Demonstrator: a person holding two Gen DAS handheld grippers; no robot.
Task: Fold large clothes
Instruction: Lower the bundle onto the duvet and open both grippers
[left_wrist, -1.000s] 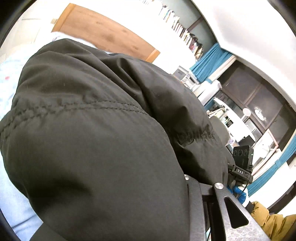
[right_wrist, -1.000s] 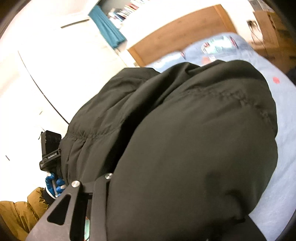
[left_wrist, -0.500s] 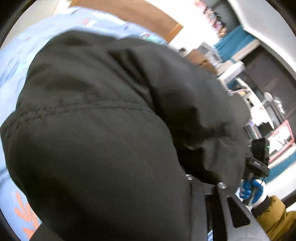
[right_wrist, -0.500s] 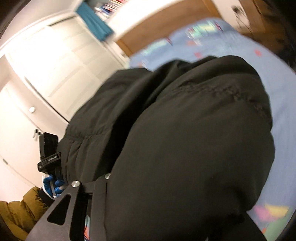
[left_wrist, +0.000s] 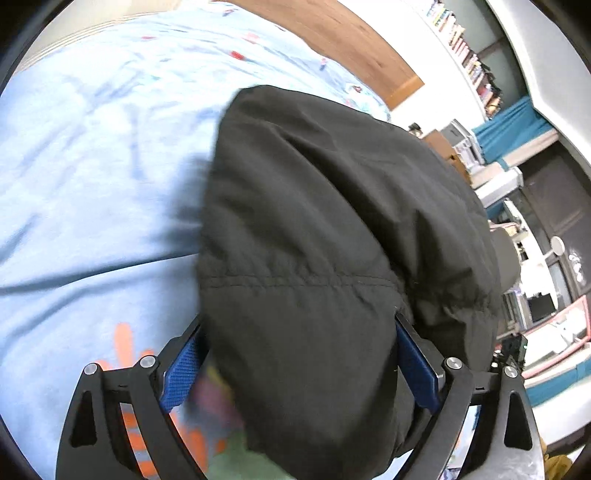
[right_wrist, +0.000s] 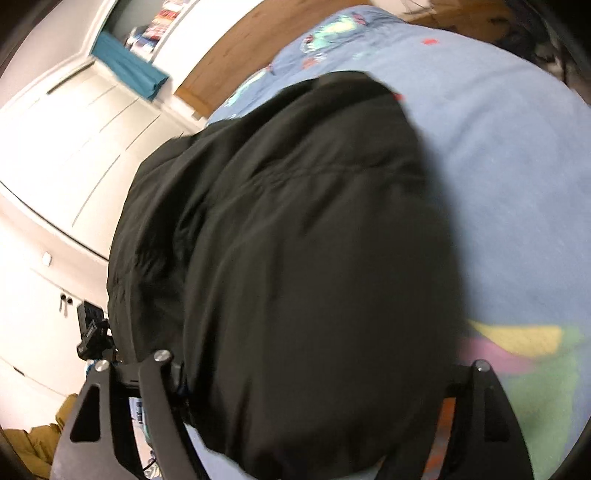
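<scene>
A large black padded jacket (left_wrist: 332, 221) lies bunched on the light blue patterned bed cover (left_wrist: 92, 166). My left gripper (left_wrist: 299, 321) has its jaws opening wide, with the jacket's near edge between them. Its left blue pad (left_wrist: 181, 369) stands clear of the cloth, and the right pad (left_wrist: 417, 365) sits beside it. In the right wrist view the same jacket (right_wrist: 295, 240) fills the middle over the bed cover (right_wrist: 517, 184). My right gripper (right_wrist: 317, 365) is also opening, its fingers (right_wrist: 159, 373) spread on either side of the bulging cloth; its pads are hidden.
A wooden headboard (left_wrist: 332, 33) closes the far end of the bed. White wardrobe doors (right_wrist: 55, 166) stand left of the bed in the right wrist view. Bookshelves (left_wrist: 469, 55), a teal curtain (left_wrist: 509, 125) and cluttered desks (left_wrist: 546, 314) lie to the right. A mustard sleeve (right_wrist: 44, 443) shows low left.
Both grippers have come down towards the bed and their jaws have spread from a tight hold on the jacket. The jacket has dropped lower and more bed cover shows.
</scene>
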